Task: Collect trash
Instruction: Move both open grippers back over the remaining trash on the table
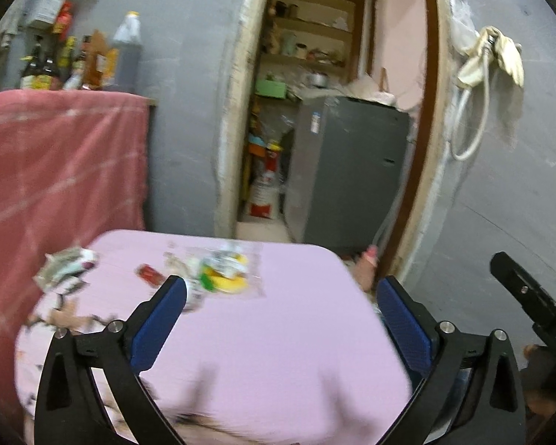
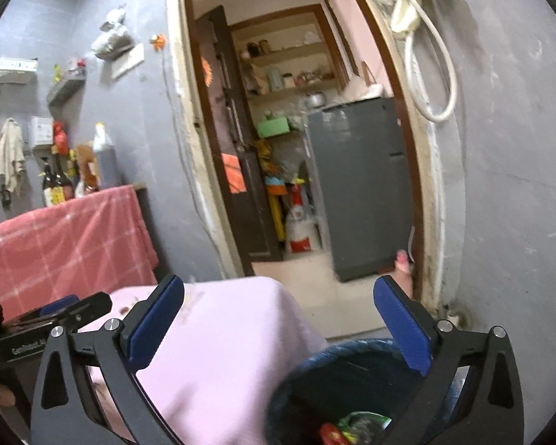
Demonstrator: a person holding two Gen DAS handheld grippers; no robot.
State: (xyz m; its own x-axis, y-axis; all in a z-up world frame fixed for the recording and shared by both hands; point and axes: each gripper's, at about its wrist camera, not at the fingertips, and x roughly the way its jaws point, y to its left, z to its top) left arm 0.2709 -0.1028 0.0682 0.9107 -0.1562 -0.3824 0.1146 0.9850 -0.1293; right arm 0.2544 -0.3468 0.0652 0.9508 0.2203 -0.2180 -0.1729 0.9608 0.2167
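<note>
Several pieces of trash lie on the far part of a table under a pink cloth (image 1: 278,333): a clear packet with yellow and green contents (image 1: 224,272), a small red wrapper (image 1: 150,273) and crumpled paper wrappers (image 1: 65,265) at the left corner. My left gripper (image 1: 281,298) hangs open over the cloth, nothing between its blue pads. My right gripper (image 2: 279,298) is open and empty above a blue bin (image 2: 352,382), which holds a red and a green wrapper (image 2: 346,428). The other gripper shows at the right edge (image 1: 526,296) of the left wrist view and at the left edge (image 2: 55,319) of the right wrist view.
A red checked cloth (image 1: 55,170) hangs over a counter with bottles (image 1: 74,63) on the left. Straight ahead an open doorway leads to a grey fridge (image 1: 348,170) and shelves. A person's toes (image 2: 404,263) show by the door frame. A white hose (image 1: 474,111) hangs on the grey wall.
</note>
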